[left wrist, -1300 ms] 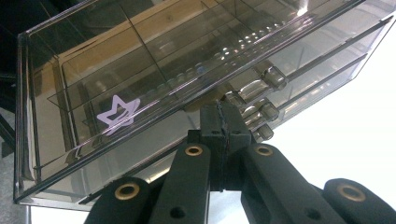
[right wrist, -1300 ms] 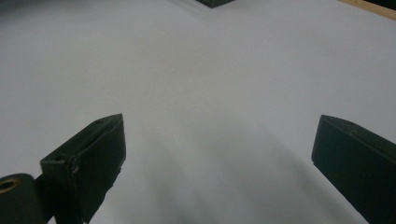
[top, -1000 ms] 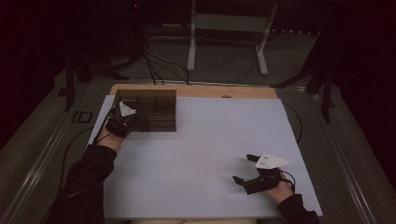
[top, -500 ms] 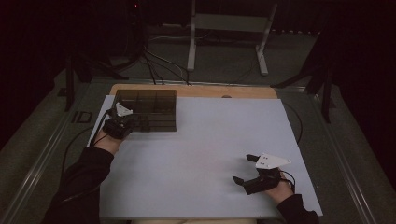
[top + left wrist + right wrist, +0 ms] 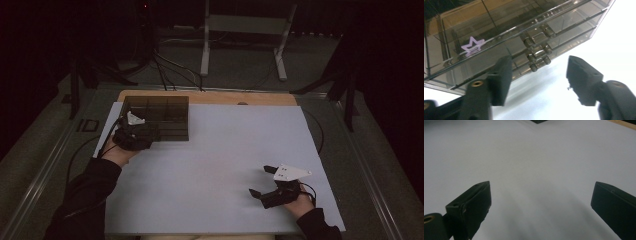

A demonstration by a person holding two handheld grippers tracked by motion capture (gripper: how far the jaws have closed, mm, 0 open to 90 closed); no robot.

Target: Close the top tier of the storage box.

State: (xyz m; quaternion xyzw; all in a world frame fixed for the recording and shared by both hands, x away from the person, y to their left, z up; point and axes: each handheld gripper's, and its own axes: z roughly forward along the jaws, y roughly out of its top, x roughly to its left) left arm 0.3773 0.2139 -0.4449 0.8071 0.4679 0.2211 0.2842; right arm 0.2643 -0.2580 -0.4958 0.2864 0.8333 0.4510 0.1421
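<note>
Nowhere on the smoky, see-through compartment box [image 5: 506,32] can any brand name or printed word be read; the one mark is a small pale lilac star outline [image 5: 472,45] seen through its wall in the left gripper view, up and to the left of the jaws. In that same view a row of clear hinge or clasp knuckles [image 5: 537,50] runs along the box's edge, just above the gap between the two black jaws. The left gripper [image 5: 537,80] has just been opening its jaws; they now stand apart with nothing between them but pale table covering, and their tips sit just short of the box's lower edge, near it without pressing on it. From the high view the box [image 5: 167,116] lies at the far left corner of the white sheet [image 5: 220,170] that covers the wooden table [image 5: 210,97], and the left gripper [image 5: 150,134] rests against its near left side. The right gripper [image 5: 264,181] lies well apart from the box, near the sheet's near right corner, with its jaws spread wide and empty over bare white surface [image 5: 536,170], a grey three-cornered plate [image 5: 291,172] on top.
</note>
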